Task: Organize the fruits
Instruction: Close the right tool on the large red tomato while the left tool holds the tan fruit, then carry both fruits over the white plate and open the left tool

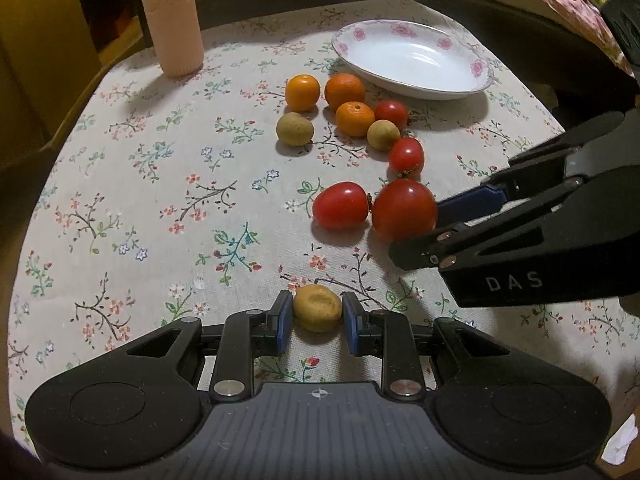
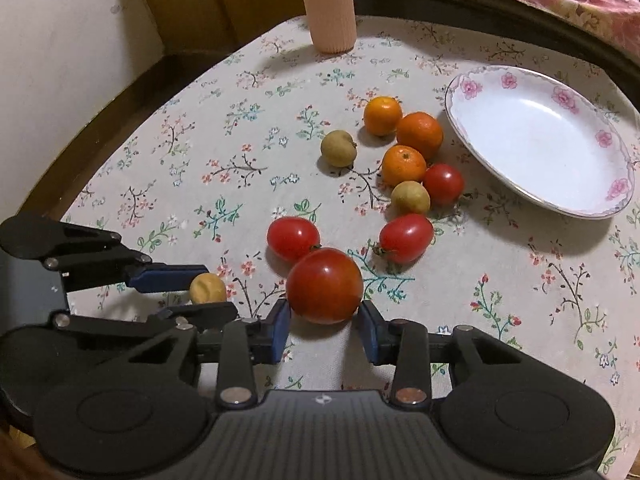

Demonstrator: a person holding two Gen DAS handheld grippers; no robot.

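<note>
Left wrist view: a dented longan (image 1: 317,307) is clamped between the left gripper (image 1: 316,318) pads on the near counter (image 1: 140,208), while the largest tomato (image 2: 324,285) is straddled, contact unclear, by the right gripper (image 2: 325,326).

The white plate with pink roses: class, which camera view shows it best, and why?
The right wrist view: the plate appears large, with its whole rim and bare inside in sight, right of the oranges. The left wrist view also shows the whole plate, but farther off, smaller and flatter, so its inside is harder to judge.
</note>
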